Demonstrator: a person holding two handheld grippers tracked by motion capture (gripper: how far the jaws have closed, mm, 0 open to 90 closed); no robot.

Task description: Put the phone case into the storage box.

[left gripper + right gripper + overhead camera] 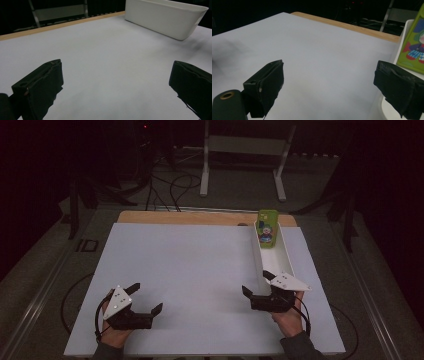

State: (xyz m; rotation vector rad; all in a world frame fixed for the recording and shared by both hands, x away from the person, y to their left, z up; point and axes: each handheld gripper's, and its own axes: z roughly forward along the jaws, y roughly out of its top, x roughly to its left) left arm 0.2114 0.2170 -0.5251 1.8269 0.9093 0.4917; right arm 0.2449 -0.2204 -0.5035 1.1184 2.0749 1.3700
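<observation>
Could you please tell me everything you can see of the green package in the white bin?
The green package is a flat, glossy-looking pack with rounded top corners and a cartoon figure in blue, red and white printed on its front. It stands upright at the far end of the long white bin, its top rising above the rim. Neither gripper touches it.
</observation>
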